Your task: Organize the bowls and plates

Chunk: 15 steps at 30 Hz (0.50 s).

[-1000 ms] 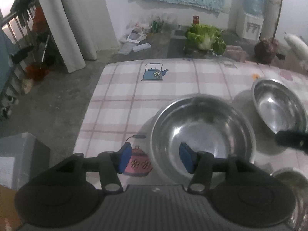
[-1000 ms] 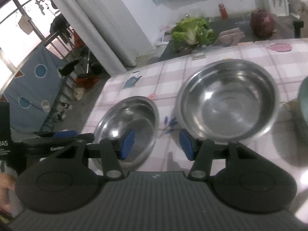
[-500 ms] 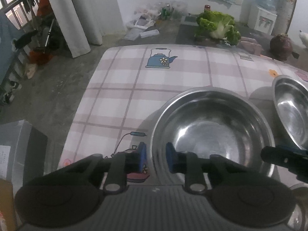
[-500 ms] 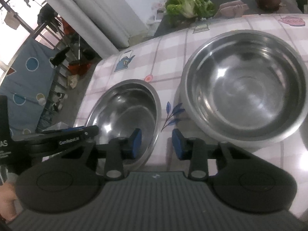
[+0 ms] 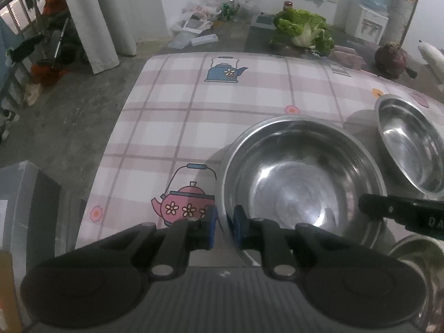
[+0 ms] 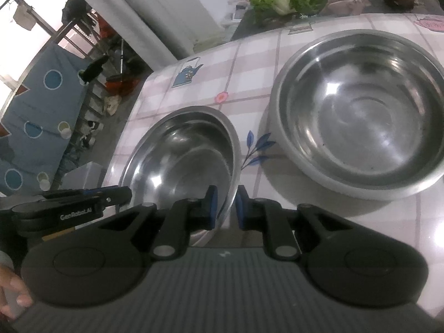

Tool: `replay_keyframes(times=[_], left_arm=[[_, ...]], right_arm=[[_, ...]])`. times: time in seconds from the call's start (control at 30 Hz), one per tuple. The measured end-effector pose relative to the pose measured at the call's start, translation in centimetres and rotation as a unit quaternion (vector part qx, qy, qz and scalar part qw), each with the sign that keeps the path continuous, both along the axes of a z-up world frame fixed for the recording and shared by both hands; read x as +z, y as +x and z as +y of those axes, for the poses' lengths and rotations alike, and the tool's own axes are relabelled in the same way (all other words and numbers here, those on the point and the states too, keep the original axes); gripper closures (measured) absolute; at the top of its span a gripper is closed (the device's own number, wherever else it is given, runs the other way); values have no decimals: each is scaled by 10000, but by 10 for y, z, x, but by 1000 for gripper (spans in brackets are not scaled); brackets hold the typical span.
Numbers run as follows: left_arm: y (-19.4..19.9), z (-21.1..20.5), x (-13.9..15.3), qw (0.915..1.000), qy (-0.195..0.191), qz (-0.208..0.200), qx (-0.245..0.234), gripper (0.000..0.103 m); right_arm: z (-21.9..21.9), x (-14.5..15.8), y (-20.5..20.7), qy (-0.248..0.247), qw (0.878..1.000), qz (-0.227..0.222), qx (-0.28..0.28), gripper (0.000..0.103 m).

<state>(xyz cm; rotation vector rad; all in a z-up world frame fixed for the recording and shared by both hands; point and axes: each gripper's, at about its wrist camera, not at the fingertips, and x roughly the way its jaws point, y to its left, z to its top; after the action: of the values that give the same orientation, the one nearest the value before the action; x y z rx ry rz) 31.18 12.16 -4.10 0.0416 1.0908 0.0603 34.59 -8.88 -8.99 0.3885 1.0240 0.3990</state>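
A steel bowl (image 5: 302, 183) sits near the table's front left; it also shows in the right wrist view (image 6: 188, 161). My left gripper (image 5: 223, 229) is shut on its near left rim. My right gripper (image 6: 225, 208) is shut on the same bowl's near right rim; its finger shows in the left wrist view (image 5: 399, 215). A larger steel bowl (image 6: 360, 111) stands to the right, seen in the left wrist view (image 5: 410, 149) too. The left gripper's finger (image 6: 69, 208) shows at the left of the right wrist view.
The table has a pink checked cloth (image 5: 222, 105) with teapot prints. A cabbage (image 5: 302, 27) and a dark red vegetable (image 5: 391, 58) lie beyond the far edge. Another dish's rim (image 5: 410, 252) shows at the front right. A grey box (image 5: 22, 194) stands left of the table.
Both grippers have closed from wide open onto the nearer bowl's rim, the left on its left side and the right on its right side. Both cameras moved closer and lower.
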Motion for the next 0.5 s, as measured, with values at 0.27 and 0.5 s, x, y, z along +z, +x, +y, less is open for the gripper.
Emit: replay_keyframes(times=[0.27,0.5], left_arm=[[22,-2,-12,9999,71,50,68,80],[12,-3,-11,9999,-51,139,40,84]], right_arm=[[-1,3,3,-145,9998,-108,-6,91],[-1,5,4,-206,9996,-177,-3,92]])
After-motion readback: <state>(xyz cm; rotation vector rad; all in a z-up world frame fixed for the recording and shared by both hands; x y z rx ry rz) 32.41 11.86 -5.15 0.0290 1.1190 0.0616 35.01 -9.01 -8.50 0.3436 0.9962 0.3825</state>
